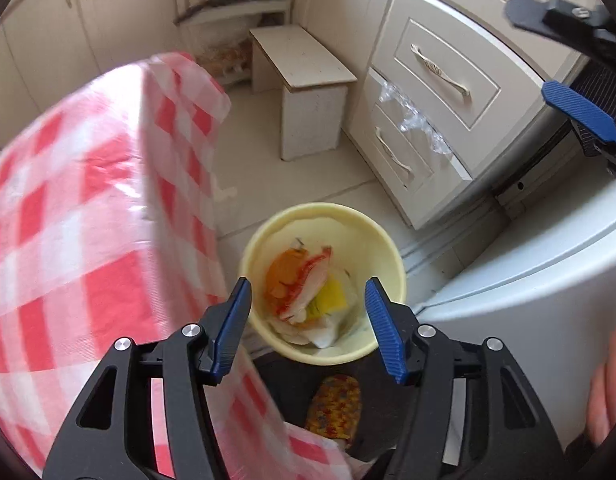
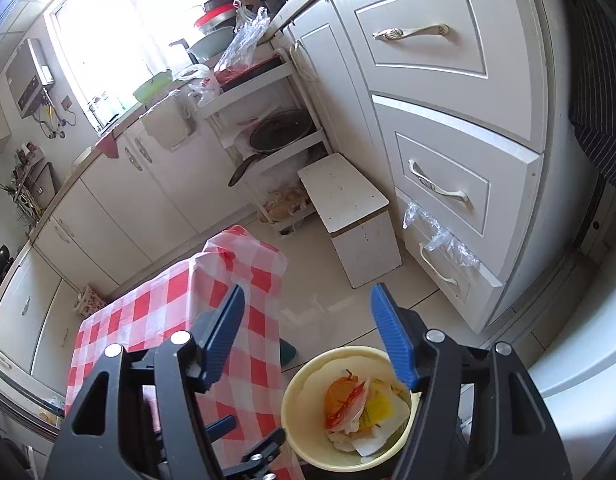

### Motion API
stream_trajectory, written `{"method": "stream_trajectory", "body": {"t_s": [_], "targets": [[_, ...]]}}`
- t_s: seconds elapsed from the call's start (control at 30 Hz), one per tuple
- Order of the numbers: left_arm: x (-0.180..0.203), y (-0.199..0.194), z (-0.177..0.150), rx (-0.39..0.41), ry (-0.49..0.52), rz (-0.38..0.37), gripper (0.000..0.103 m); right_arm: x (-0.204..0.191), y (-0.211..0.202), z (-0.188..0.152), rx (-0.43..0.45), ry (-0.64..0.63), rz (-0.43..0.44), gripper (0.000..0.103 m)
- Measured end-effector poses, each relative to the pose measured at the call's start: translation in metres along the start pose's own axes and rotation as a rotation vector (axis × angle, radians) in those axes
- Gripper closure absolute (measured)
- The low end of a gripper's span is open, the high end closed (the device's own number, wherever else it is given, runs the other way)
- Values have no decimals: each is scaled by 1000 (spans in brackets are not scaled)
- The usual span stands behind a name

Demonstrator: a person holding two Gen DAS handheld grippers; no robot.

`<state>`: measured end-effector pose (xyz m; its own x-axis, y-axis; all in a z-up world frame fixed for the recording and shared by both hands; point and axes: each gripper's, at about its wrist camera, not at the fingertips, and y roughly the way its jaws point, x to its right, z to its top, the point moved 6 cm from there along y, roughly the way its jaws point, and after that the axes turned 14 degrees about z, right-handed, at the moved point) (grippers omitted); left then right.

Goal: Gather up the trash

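Observation:
A pale yellow bin [image 1: 323, 211] stands on the floor beside the table. Inside lie a red-and-white wrapper [image 1: 310, 280], an orange piece [image 1: 282, 272], a yellow scrap [image 1: 331, 298] and white tissue. My left gripper [image 1: 308, 284] hangs open right above the bin's mouth, with nothing between its blue pads. The right gripper [image 2: 308, 290] is open and empty too, higher up, with the bin [image 2: 298, 384] and its wrapper [image 2: 348, 400] below it to the right. In the left wrist view the right gripper [image 1: 528, 52] shows at the top right.
A table under a red-and-white checked cloth [image 1: 88, 220] [image 2: 156, 312] stands left of the bin. A white stool [image 1: 304, 64] [image 2: 344, 188] and cream drawers [image 1: 440, 72] [image 2: 448, 184] with plastic film [image 1: 412, 120] lie beyond. A white appliance [image 1: 528, 280] is right; a hand [image 1: 608, 392] shows there.

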<state>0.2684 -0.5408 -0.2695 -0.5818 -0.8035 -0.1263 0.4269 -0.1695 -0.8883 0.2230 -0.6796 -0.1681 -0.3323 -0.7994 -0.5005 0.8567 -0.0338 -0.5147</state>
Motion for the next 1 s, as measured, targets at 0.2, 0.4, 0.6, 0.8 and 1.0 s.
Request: {"method": "stream_trajectory", "body": {"t_s": [0.2, 0.4, 0.6, 0.8, 1.0], "targets": [[-58, -71, -20, 179, -27, 174, 23, -18, -2, -6, 5, -45, -11, 36], [-139, -143, -60, 279, -128, 292, 16, -75, -12, -26, 0, -142, 25, 28], [-211, -201, -113, 326, -212, 370, 9, -165, -39, -77, 18, -335, 120, 17], [-260, -243, -169, 343, -299, 402, 8, -225, -75, -128, 68, -431, 204, 12], [-291, -282, -221, 373, -344, 419, 8, -264, -120, -165, 53, -448, 256, 10]]}}
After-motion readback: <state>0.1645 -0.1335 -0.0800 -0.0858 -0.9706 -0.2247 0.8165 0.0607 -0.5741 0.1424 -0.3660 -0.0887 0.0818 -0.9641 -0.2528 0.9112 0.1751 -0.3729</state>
